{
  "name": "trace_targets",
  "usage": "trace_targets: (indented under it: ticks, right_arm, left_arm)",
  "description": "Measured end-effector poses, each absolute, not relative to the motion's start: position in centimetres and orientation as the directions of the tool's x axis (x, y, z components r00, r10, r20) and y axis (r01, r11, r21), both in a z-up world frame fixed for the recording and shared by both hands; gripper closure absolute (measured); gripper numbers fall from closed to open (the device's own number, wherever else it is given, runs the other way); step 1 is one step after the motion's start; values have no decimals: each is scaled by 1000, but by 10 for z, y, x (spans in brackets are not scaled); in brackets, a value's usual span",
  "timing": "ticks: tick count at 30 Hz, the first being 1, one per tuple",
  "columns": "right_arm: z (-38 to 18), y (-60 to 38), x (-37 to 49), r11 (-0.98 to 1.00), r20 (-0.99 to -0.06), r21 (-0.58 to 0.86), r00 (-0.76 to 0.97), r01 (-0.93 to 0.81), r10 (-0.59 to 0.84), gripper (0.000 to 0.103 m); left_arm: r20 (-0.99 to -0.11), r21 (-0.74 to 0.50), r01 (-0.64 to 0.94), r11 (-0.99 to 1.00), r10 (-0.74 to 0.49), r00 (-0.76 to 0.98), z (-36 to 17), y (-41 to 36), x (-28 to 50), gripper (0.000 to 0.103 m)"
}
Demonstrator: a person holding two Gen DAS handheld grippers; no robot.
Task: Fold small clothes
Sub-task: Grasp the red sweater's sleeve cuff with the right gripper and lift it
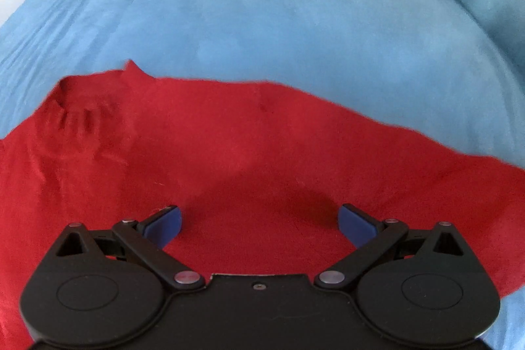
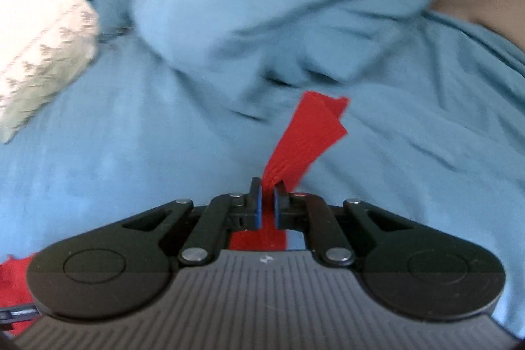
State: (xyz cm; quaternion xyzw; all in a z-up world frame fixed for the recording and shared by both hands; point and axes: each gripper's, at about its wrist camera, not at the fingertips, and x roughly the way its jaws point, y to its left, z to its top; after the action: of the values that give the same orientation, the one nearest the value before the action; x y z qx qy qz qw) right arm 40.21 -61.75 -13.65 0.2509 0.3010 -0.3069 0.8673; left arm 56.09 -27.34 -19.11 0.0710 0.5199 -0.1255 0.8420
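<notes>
A red garment [image 1: 203, 150] lies spread on a blue bedsheet [image 1: 279, 9], covering the near part of the sheet in the left wrist view, with a gathered, ribbed section at its far left corner. The left gripper [image 1: 259, 220] hangs just above the red cloth, its two blue-padded fingers [image 1: 167, 225] spread wide with nothing between them. In the right wrist view, the right gripper [image 2: 267, 202] has its fingers pressed together on a narrow strip of the same red garment [image 2: 305, 133], which rises from the pinch toward the far side and ends in a folded-over tip. Beyond that tip, the blue bedsheet [image 2: 131, 136] bunches into a rumpled mound. A patterned pale cover [image 2: 42, 61] lies at the sheet's far left edge.
</notes>
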Motion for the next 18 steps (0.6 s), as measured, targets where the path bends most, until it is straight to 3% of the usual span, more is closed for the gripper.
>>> trace_targets:
  ticks: [10, 18]
  right_arm:
    - [-46, -463, 495, 862, -512, 377, 852, 339, -111, 81]
    - [-57, -294, 549, 921, -509, 386, 844, 48, 169, 81]
  left_arm:
    - [-821, -46, 181, 982, -141, 554, -116, -140, 575, 0]
    - [-810, -1, 74, 997, -45, 585, -108, -16, 562, 0]
